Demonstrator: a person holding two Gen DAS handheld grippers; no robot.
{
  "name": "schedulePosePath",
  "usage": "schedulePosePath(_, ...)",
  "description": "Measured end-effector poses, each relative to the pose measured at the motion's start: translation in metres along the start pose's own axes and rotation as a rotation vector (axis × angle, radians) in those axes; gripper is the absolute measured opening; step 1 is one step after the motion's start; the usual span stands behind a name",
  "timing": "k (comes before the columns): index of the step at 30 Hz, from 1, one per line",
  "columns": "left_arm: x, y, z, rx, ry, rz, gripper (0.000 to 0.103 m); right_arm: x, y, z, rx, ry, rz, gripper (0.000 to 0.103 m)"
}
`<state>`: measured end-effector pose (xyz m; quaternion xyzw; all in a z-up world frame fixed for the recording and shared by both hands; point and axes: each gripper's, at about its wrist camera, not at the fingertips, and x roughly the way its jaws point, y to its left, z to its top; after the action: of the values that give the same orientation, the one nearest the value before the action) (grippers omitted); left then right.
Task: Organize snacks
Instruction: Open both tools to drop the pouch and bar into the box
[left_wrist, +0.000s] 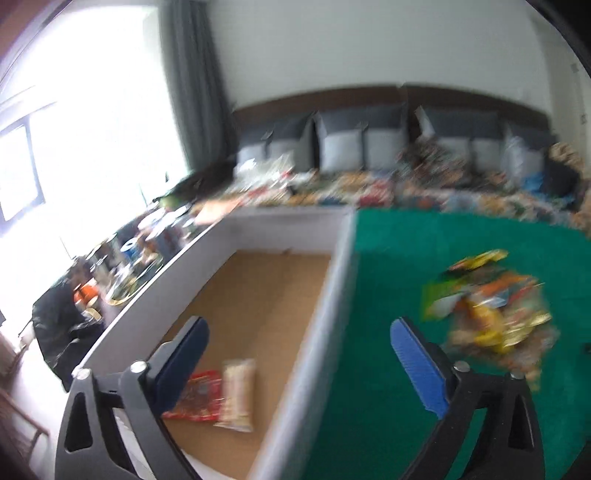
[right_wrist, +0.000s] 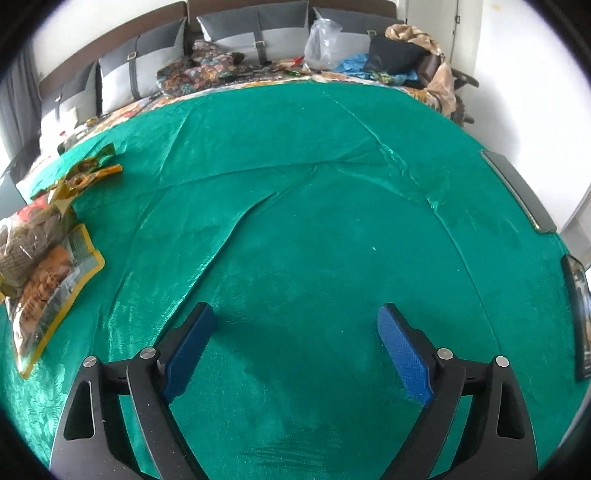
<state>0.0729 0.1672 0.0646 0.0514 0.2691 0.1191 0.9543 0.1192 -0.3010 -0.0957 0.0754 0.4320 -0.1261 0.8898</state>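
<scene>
Left wrist view is smeared with blur, yet the left gripper (left_wrist: 299, 345) reads clearly enough: its two ribbed blue pads (left_wrist: 419, 365) stand wide apart with nothing between them, the black plastic arms splaying out toward 7 and 5 o'clock. It hangs tilted over the white wall of a shallow white-sided box with a brown cardboard floor (left_wrist: 258, 295), one finger above the box floor and the other above the shiny green cloth (left_wrist: 388, 258). Down at 7 o'clock on the cardboard lie a flat red foil snack packet (left_wrist: 197, 397) and a pale oblong snack packet (left_wrist: 238, 393), side by side and touching. Out at 3 o'clock, on the cloth, sits a loose heap of crinkly yellow, orange and green snack packets (left_wrist: 491, 299), well apart from the box.

From the right wrist view, the right gripper (right_wrist: 297, 345) is held low over the same green cloth (right_wrist: 314, 221), pointing level across it, its blue pads (right_wrist: 402, 354) likewise spread and empty. The fabric looks satiny, with long creases running toward 12 o'clock. At 9 o'clock the clear and yellow-edged snack bags (right_wrist: 44, 254) lie flat at the cloth's edge, well to the side of the fingers. Grey and white cushions (right_wrist: 255, 35) line the far wall
</scene>
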Motion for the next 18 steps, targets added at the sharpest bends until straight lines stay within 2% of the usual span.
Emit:
schedulePosePath(2, -0.016, -0.022, -0.001, 0.008, -0.015, -0.076, 0.103, 0.0, 0.001, -0.001, -0.002, 0.0, -0.004, 0.092)
schedulePosePath(4, -0.024, -0.046, -0.006, 0.008, 0.021, -0.177, 0.103, 0.0, -0.001, -0.001, -0.001, 0.001, -0.002, 0.093)
schedulePosePath(7, -0.017, -0.089, -0.032, -0.004, 0.15, -0.333, 0.103, 0.0, 0.0, -0.001, -0.002, 0.001, -0.004, 0.093)
schedulePosePath(9, -0.006, -0.114, -0.054, 0.013, 0.227, -0.375, 0.103, 0.0, 0.0, 0.0, -0.002, 0.001, -0.003, 0.093)
schedulePosePath(12, 0.013, -0.146, -0.082, 0.082, 0.311, -0.387, 0.103, 0.0, 0.0, 0.0, -0.002, 0.001, -0.003, 0.093)
schedulePosePath(18, 0.058, -0.164, -0.111, 0.156, 0.374, -0.279, 0.102, -0.001, -0.001, 0.0, -0.002, 0.0, -0.002, 0.093)
